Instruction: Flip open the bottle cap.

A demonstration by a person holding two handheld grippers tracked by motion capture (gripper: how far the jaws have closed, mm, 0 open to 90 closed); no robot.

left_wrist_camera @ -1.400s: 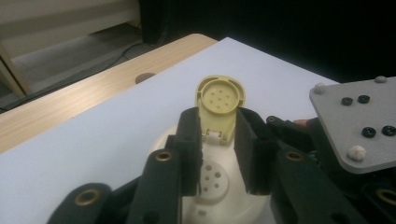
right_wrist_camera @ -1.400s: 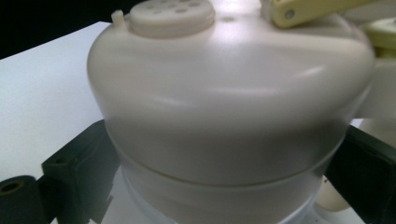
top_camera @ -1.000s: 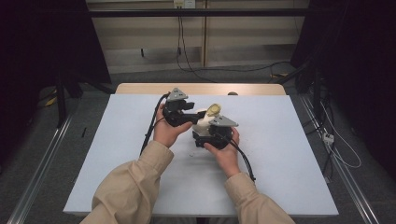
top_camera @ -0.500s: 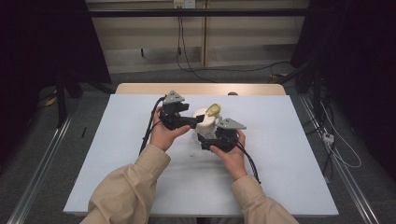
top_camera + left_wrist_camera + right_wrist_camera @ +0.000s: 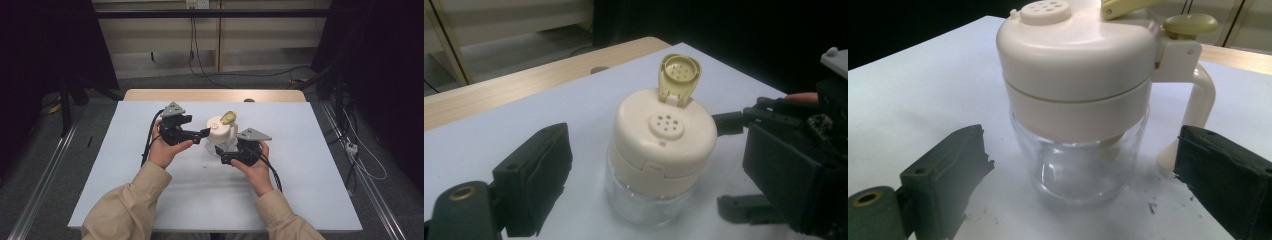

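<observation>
Left hand-held gripper (image 5: 664, 200) jaws apart around upright shaker jar (image 5: 659, 150), untouched.

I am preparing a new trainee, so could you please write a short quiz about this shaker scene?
1. True or false: the yellow flip cap on the shaker jar stands open.
2. What does the jar's glass base rest on?
A. a tray
B. the white table
C. a plate
3. Are the jaws of the left hand-held gripper pressing on the jar?

Key:
1. True; the sprinkle holes are uncovered.
2. B.
3. No; they have just been opening and stand clear of the jar.
</observation>
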